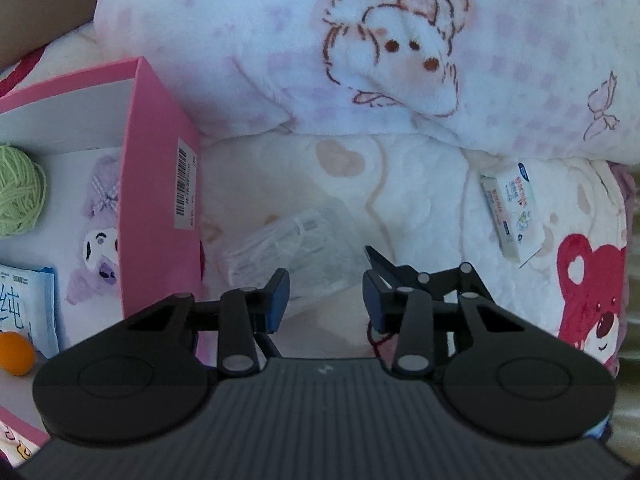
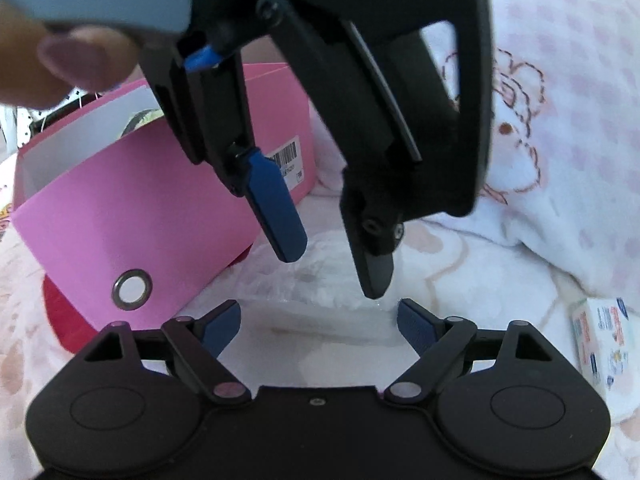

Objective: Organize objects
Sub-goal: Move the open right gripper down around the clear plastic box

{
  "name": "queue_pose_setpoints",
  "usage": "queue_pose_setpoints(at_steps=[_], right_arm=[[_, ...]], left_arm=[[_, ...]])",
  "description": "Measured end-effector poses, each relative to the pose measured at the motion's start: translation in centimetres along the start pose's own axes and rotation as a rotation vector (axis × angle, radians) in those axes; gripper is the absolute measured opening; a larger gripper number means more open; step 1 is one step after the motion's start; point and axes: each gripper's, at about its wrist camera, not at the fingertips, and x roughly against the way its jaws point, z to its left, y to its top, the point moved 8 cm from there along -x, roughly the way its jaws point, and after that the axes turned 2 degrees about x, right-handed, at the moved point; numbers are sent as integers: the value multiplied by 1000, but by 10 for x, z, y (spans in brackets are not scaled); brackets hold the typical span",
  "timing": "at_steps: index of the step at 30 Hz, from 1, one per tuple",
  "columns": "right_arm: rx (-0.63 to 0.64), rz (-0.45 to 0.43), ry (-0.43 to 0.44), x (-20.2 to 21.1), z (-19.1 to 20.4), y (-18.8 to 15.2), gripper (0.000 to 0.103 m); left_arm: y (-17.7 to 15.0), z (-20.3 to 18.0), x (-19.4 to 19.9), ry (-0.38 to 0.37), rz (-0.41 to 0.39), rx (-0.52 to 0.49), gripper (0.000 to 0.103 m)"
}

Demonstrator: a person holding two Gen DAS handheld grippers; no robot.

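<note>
Left wrist view: the left gripper [image 1: 325, 298] pointed down at the clear plastic packet [image 1: 294, 246] on the bed [image 1: 420, 184], jaws narrowed astride its near end, contact unclear; the packet's long axis slanted toward the pink box [image 1: 160, 184].

Right wrist view: the right gripper [image 2: 320, 322] stood wide and empty just short of the crinkled, see-through packet [image 2: 320, 284], the left gripper [image 2: 334, 268] nearer, over it.

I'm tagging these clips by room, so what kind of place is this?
Most likely a bedroom, with the work done on a bed: a plush cartoon-print blanket bunched at the back, a soft quilt with hearts as the surface, and a pink box of small belongings.
</note>
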Motion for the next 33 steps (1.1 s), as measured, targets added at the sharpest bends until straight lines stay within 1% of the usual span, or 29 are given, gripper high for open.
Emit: queue_pose_setpoints(at_steps=[3, 8, 11, 13, 15, 18, 20, 22, 23, 25, 26, 28, 30, 31, 33], right_arm=[[-11, 3, -3, -7, 2, 2, 92], [31, -6, -39, -11, 9, 1, 93], [-4, -22, -33, -7, 6, -2, 90], [-21, -18, -59, -3, 1, -5, 59], [-47, -3, -55, 1, -6, -10, 52], [-88, -1, -32, 5, -12, -14, 50], [-81, -11, -15, 9, -12, -13, 51], [-70, -4, 13, 10, -10, -13, 62], [-36, -4, 21, 11, -9, -12, 65], [79, -11, 9, 13, -7, -8, 86], [145, -14, 4, 14, -7, -6, 88], [293, -13, -1, 16, -8, -2, 88], [404, 8, 35, 16, -11, 1, 88], [449, 16, 59, 16, -12, 3, 88], [506, 35, 109, 11, -14, 8, 88]], left_arm=[[3, 4, 0, -12, -10, 13, 39], [4, 9, -2, -28, -13, 32, 39], [3, 9, -2, -32, -24, 26, 39], [3, 7, 0, -26, -38, 17, 39], [2, 5, 0, -26, -51, 2, 40], [2, 2, -1, -26, -54, -1, 41], [4, 1, 0, -8, -73, -20, 41], [7, 0, 2, 11, -85, -39, 42], [10, 0, 2, 12, -83, -42, 41], [14, 1, 7, 4, -82, -47, 40], [15, 2, 12, -2, -91, -47, 38], [13, 4, 23, -11, -117, -50, 38], [11, 6, 31, -19, -138, -55, 36], [10, 8, 33, -21, -142, -44, 33], [9, 13, 31, -45, -127, -5, 29]])
